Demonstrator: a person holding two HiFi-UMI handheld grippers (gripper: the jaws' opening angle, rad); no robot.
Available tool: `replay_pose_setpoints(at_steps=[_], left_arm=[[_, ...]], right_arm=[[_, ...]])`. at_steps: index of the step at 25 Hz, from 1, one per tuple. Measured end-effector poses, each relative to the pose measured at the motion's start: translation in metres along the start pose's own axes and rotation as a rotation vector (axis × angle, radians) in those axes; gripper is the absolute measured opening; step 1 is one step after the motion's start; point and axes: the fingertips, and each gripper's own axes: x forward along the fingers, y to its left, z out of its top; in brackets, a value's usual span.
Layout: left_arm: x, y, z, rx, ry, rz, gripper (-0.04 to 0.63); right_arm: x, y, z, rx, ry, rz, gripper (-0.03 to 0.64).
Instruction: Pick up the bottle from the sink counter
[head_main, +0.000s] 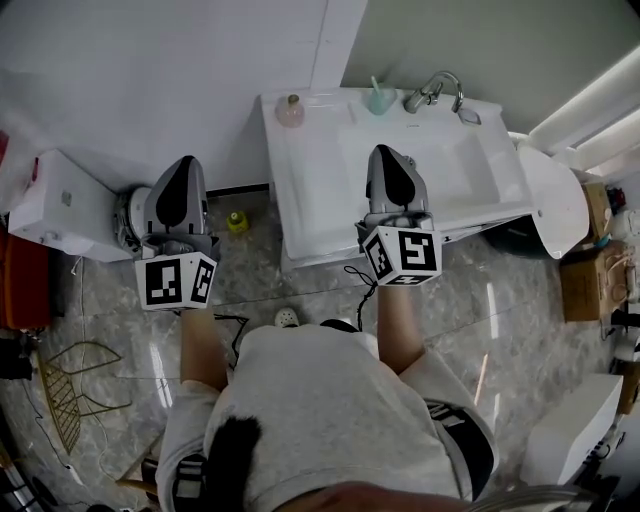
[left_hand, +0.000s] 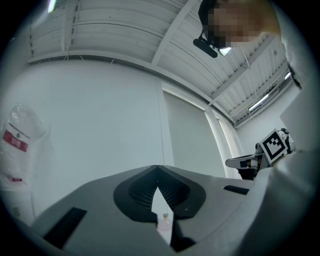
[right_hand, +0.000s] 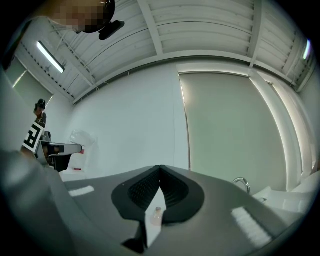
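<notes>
A small round pink bottle stands on the back left corner of the white sink counter. It shows small and far through the slit below the jaw tips in the left gripper view and the right gripper view. My left gripper hangs over the floor left of the counter, jaws shut and empty. My right gripper is over the front of the basin, also shut on nothing. Both point towards the wall, well short of the bottle.
A teal cup and a chrome faucet stand at the back of the counter. A white toilet stands left, with a yellow bottle on the floor by the counter. Cardboard boxes stand at the right.
</notes>
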Motion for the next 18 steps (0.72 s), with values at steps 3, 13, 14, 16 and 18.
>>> replay_pose_setpoints(at_steps=[3,13,14,16,18], left_arm=[[0.005,0.015,-0.007,-0.01,0.002,0.008,0.008],[0.028,0.032,-0.03,-0.045,0.026,0.019,0.008],[0.031,0.033,-0.031,-0.043,0.027,0.022,0.008],[0.037,0.036,-0.032,-0.041,0.027,0.035,0.008],[0.044,0.04,-0.033,-0.04,0.026,0.05,0.008]], right_arm=[[0.012,0.004,0.0,-0.013,0.002,0.006,0.011],[0.057,0.002,0.012,-0.042,0.009,0.066,0.011],[0.062,0.0,0.014,-0.036,0.006,0.076,0.011],[0.075,-0.005,0.017,-0.038,0.0,0.091,0.011],[0.088,-0.009,0.021,-0.056,-0.007,0.106,0.011]])
